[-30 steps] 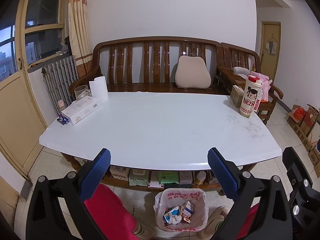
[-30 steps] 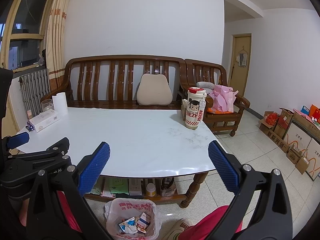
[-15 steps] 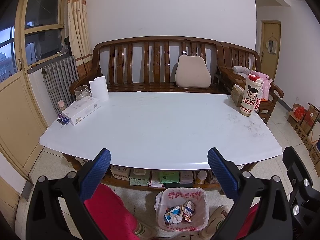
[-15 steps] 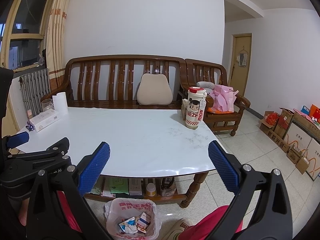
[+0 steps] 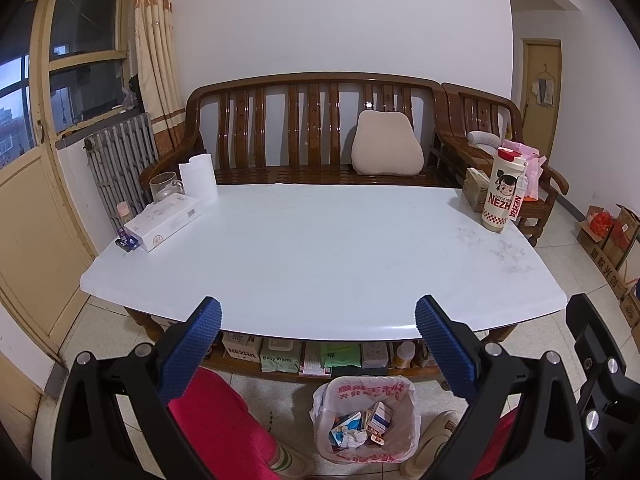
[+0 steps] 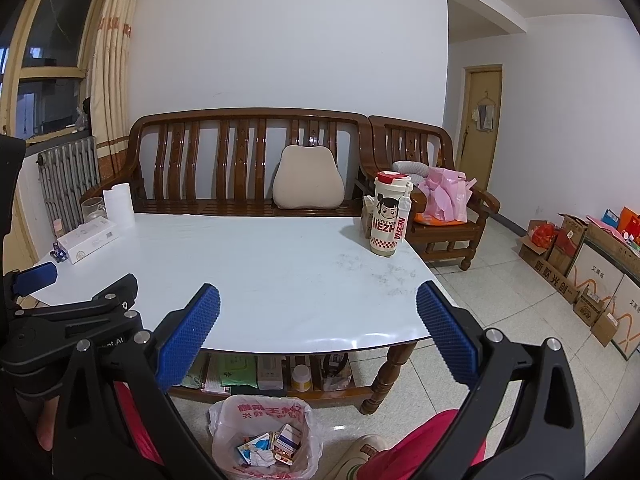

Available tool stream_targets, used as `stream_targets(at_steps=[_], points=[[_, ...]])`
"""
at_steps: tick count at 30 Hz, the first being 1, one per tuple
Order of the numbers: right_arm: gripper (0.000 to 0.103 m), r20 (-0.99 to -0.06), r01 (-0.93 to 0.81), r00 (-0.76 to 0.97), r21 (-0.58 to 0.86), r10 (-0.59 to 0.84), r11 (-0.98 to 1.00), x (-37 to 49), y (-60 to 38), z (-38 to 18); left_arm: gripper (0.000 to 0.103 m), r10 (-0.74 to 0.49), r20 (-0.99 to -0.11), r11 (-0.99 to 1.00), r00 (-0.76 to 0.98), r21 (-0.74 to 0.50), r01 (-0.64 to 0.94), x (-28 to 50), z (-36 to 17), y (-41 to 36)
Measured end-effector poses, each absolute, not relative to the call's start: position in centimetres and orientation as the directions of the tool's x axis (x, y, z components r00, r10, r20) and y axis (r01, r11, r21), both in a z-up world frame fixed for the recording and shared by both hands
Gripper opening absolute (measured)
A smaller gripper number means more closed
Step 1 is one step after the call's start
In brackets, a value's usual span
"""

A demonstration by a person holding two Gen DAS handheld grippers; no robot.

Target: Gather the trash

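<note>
A bin lined with a white plastic bag (image 5: 366,420) (image 6: 264,436) stands on the floor in front of the white table (image 5: 320,256) (image 6: 256,272). Small boxes and crumpled paper (image 5: 360,426) (image 6: 268,446) lie inside it. My left gripper (image 5: 318,320) is open and empty, held above the table's near edge. My right gripper (image 6: 318,312) is open and empty too, to the right of the left one, whose black frame (image 6: 68,328) shows at this view's left.
On the table stand a white box (image 5: 164,222), a paper roll (image 5: 198,178), a glass mug (image 5: 164,186) and a NEZHA tumbler (image 5: 502,196) (image 6: 388,214). A wooden bench (image 5: 316,128) stands behind. Packets fill the shelf below (image 5: 280,356). Red-clad legs (image 5: 224,428) flank the bin. Cardboard boxes (image 6: 580,272) line the right wall.
</note>
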State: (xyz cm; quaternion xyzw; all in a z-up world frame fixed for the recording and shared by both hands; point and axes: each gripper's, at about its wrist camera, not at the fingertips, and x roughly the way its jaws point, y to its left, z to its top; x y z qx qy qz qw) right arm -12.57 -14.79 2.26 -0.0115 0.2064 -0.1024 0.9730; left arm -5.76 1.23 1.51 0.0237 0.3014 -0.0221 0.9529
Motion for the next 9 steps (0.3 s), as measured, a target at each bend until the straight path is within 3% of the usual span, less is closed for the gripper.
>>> stream_targets(at_steps=[9], points=[[0.096,-0.402,0.196,0.893,-0.063,-0.204,0.979,-12.53,-14.88,2.11,0.095,-0.024,-0.584,0.997,0.812,0.042,0.060,-5.61,1.60,1.33]])
